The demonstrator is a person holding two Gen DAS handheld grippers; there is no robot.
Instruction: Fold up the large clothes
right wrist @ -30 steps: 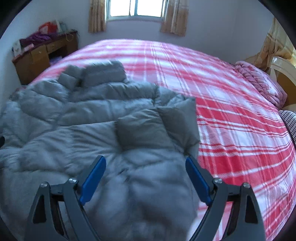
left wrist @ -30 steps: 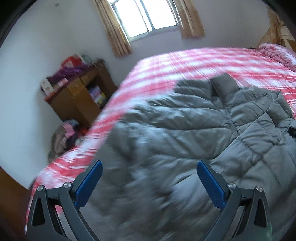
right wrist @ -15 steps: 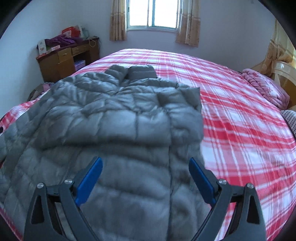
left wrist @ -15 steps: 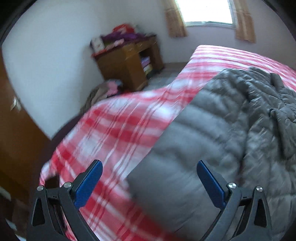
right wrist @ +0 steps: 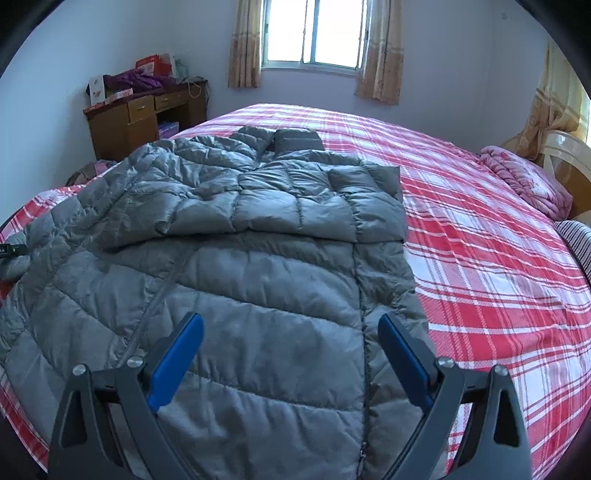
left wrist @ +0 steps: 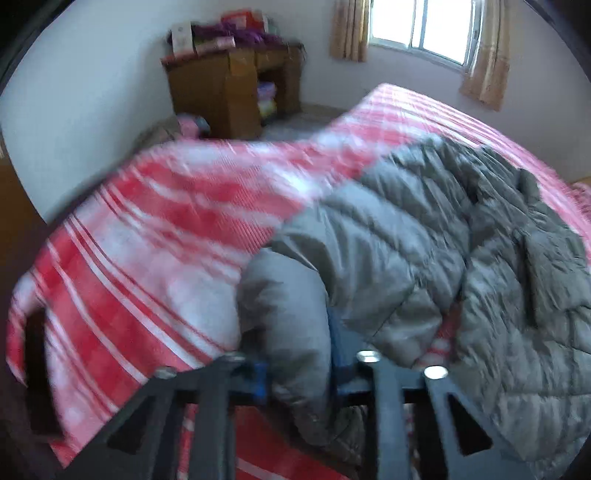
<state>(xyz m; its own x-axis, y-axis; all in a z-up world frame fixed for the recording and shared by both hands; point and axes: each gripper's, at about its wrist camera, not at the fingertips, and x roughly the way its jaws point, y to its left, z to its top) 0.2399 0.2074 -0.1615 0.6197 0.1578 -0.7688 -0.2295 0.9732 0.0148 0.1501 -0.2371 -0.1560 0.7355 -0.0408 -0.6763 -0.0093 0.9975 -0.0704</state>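
- While the grey puffer jacket point(right wrist: 258, 229) lies spread across the near left part of the bed point(right wrist: 480, 258), its collar points toward the window point(right wrist: 314, 33); one sleeve is folded in over the chest, its cuff near the jacket's right edge
- Left gripper point(left wrist: 297, 363): its jaws are closing, with a bunched fold of the jacket's sleeve point(left wrist: 291, 314) between the blue pads, which press on it from both sides; this view is blurred
- Right gripper point(right wrist: 290, 354): its blue pads stand wide apart above the jacket's lower front, nothing between them but the fabric lying beneath; whether the tips touch the cloth cannot be told
- Red and white checked bedcover bare to the right of the jacket; a pink quilt point(right wrist: 524, 181) bundled at the far right by the headboard
- Wooden desk point(right wrist: 140, 118) stands in the far left corner, cluttered on top; curtains point(right wrist: 380, 51) hang at either side of the window
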